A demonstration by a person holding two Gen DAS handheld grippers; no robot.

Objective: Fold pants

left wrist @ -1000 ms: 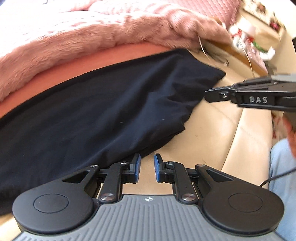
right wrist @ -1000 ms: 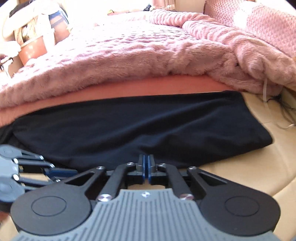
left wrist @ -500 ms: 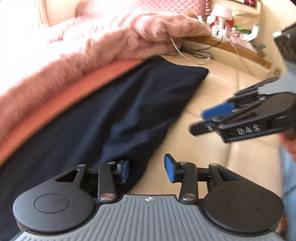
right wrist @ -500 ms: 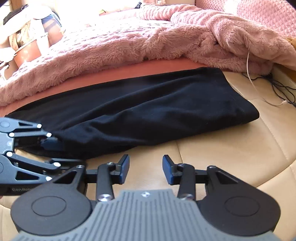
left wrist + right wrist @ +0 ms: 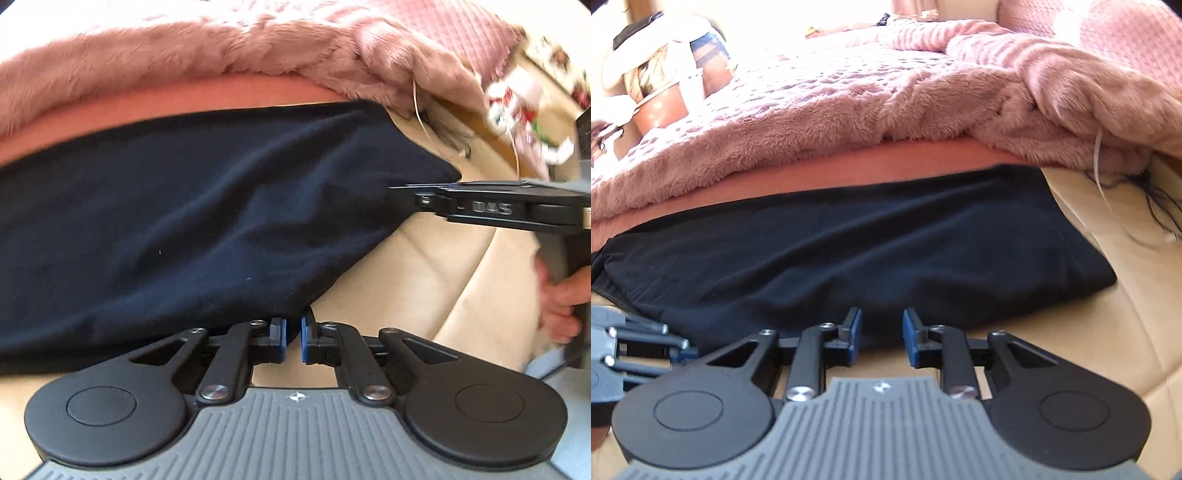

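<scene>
**Left tongs pinched on the pants' hem, right tongs spread at the near edge**

Your dark navy pants (image 5: 207,221) lie stretched across the cream cushion (image 5: 424,280), their far edge against the salmon sheet (image 5: 192,96) under the fluffy pink blanket (image 5: 820,110). Your left gripper (image 5: 293,334) has its blue pads nearly together with a fold of the pants' near edge caught between them; how much cloth is in the pinch is hidden by the fingers. Your right gripper (image 5: 881,339) stands with its pads apart, the pants' near edge lying in the gap, with no pad visibly pressing the cloth. From the left wrist view, that gripper shows side-on and blurred, and only part of your right hand (image 5: 561,295) appears at the frame edge. The pants' left end is cut off in both views. The clutter beyond the blanket is too smeared to identify.
</scene>
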